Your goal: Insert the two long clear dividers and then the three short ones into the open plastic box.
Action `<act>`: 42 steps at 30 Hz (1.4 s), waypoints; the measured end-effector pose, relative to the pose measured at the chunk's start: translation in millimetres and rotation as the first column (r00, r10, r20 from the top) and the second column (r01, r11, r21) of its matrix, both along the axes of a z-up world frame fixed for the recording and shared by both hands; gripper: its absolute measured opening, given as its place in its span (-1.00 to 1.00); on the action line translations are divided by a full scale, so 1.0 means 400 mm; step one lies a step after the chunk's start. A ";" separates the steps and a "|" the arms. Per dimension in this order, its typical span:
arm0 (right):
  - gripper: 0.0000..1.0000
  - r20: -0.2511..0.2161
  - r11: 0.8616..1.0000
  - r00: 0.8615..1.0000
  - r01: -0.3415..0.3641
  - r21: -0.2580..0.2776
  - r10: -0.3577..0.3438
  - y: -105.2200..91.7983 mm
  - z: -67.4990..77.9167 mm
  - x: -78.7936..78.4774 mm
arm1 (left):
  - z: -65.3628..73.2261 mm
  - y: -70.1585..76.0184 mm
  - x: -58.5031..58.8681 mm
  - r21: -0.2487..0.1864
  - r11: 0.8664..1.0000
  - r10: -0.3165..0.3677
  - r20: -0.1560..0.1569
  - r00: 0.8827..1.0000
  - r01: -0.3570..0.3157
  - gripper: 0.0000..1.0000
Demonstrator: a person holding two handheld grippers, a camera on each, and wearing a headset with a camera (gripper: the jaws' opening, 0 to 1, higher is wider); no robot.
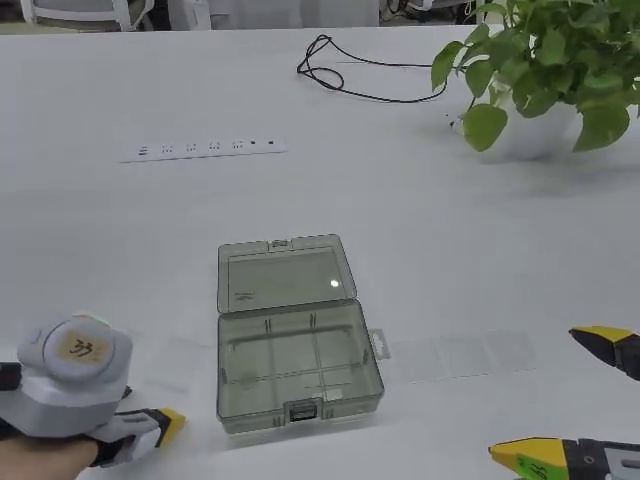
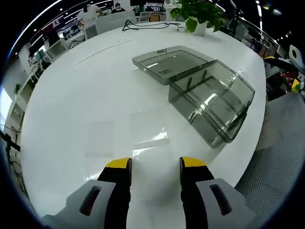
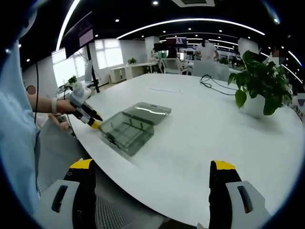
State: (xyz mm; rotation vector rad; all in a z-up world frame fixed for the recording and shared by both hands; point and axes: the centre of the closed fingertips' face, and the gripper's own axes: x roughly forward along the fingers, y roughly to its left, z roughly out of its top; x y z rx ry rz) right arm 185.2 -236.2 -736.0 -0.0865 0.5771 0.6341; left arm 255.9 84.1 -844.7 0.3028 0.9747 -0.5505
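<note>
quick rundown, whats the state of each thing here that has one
plastic box, open, upright on the table
lid, swung back flat
clear dividers, lying flat, outside the box
left gripper, open, empty
right gripper, open wide, empty
black cable, loose, looped

My head view looks forward and down from above the near edge of the desk (image 1: pixel 420 200), with the open plastic box (image 1: pixel 298 360) close below centre and the plant (image 1: pixel 545 60) at the far right. The left gripper view rides on the left hand-held gripper (image 2: pixel 155 164), low over the desk, facing the box from nearby. The right gripper view rides on the right hand-held gripper (image 3: pixel 152 165), off the desk's edge and farther back, facing across it. I see the box and the plant in all three.
</note>
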 end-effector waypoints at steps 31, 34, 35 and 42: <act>1.00 -0.006 0.999 0.999 -0.046 0.017 0.046 0.052 -0.008 0.018 | -0.003 0.024 0.006 -0.016 0.999 0.032 -0.045 0.998 -0.033 -0.39; 1.00 -0.007 0.999 0.999 -0.050 0.019 0.050 0.058 -0.010 0.020 | -0.002 0.026 0.008 -0.029 0.999 0.045 -0.046 0.998 -0.046 -0.39; 1.00 -0.008 0.998 0.999 -0.052 0.019 0.052 0.060 -0.010 0.021 | -0.002 0.025 0.008 -0.037 0.998 0.050 -0.045 0.998 -0.052 -0.39; 1.00 -0.012 0.998 0.998 -0.065 0.022 0.065 0.077 -0.013 0.022 | 0.009 0.026 0.005 -0.099 0.989 0.105 -0.046 0.993 -0.109 -0.39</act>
